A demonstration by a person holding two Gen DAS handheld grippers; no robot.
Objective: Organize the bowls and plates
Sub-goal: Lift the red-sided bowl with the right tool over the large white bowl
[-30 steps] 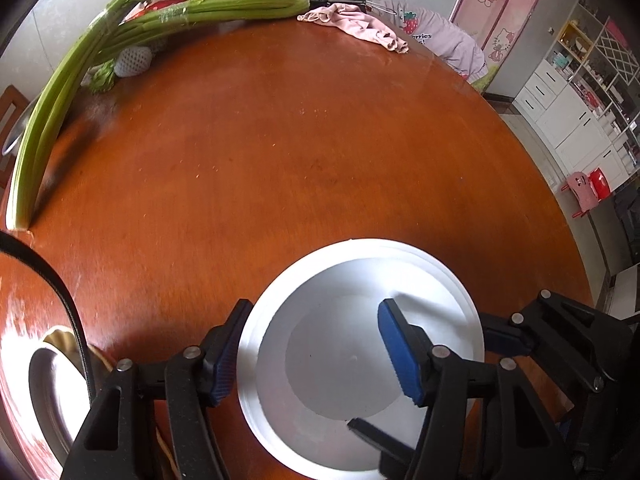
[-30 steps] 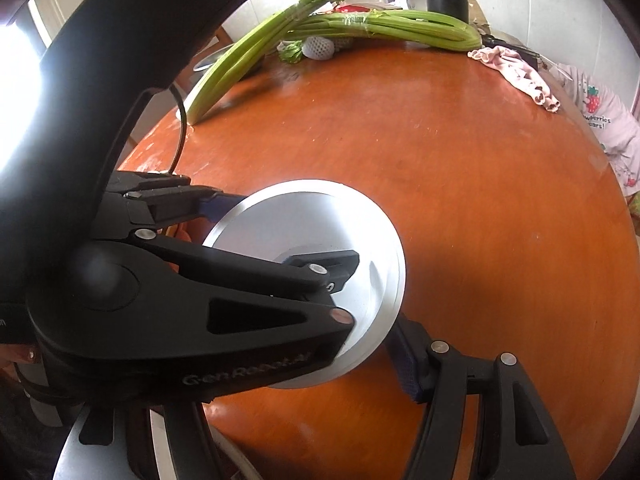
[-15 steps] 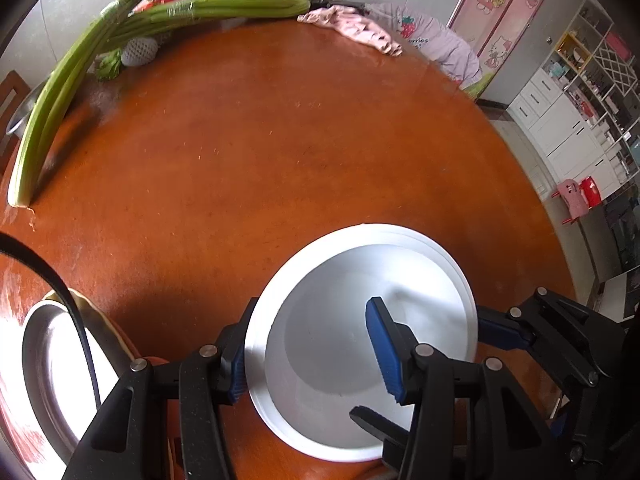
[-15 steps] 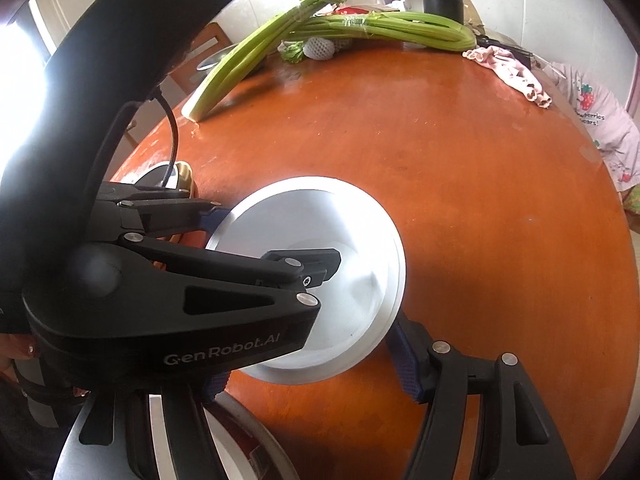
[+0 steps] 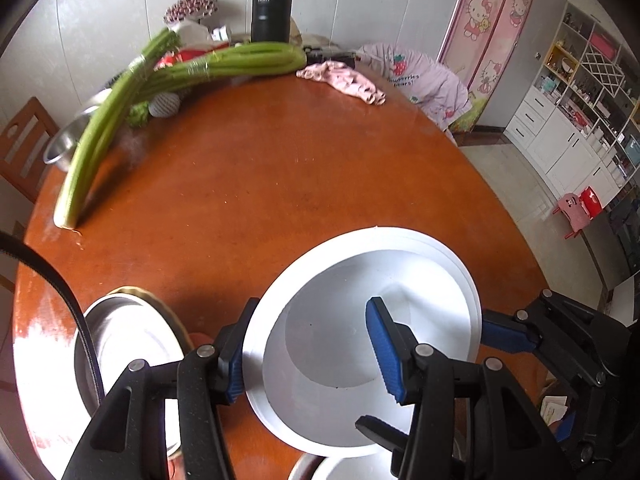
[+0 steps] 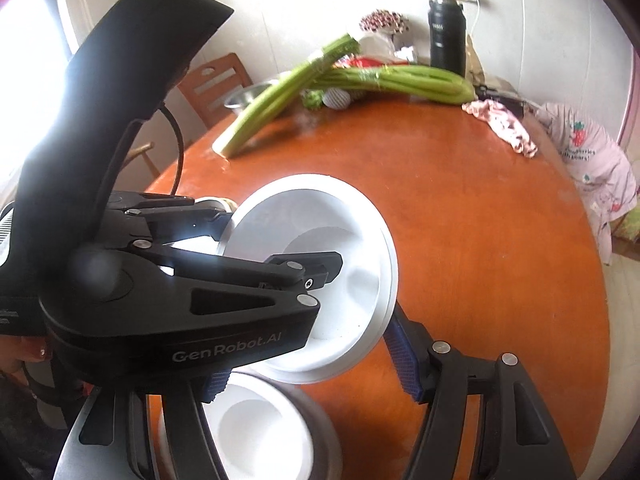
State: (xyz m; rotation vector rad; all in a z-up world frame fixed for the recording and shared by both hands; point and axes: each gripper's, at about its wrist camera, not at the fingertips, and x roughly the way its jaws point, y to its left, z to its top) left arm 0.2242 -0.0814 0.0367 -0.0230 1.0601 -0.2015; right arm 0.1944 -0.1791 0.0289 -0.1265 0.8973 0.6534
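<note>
Two nested white bowls (image 5: 340, 320) hang tilted above the round brown table (image 5: 280, 180). My left gripper (image 5: 310, 320) is shut on their left wall, one blue pad outside the rim and the other inside. From the right, my right gripper (image 6: 308, 360) flanks the near underside of the white bowls (image 6: 328, 216). Its right pad (image 6: 404, 360) presses the outer rim, while the left gripper's body mostly hides its left pad. Directly beneath, another white bowl (image 6: 256, 420) sits inside a steel bowl (image 6: 324, 432).
A steel dish (image 5: 120, 344) on a gold-rimmed plate lies at the near left. Celery stalks (image 5: 120, 120), a white mesh ball (image 5: 164, 104), a steel bowl (image 5: 68, 140), a black flask (image 5: 270, 8) and a pink cloth (image 5: 344, 80) line the far edge. A wooden chair (image 6: 216, 84) stands at the left.
The left jaws closed tighter on the bowl wall. Both grippers then rose together, lifting the nested bowls off the table, and the white bowl in the steel bowl came into view beneath.
</note>
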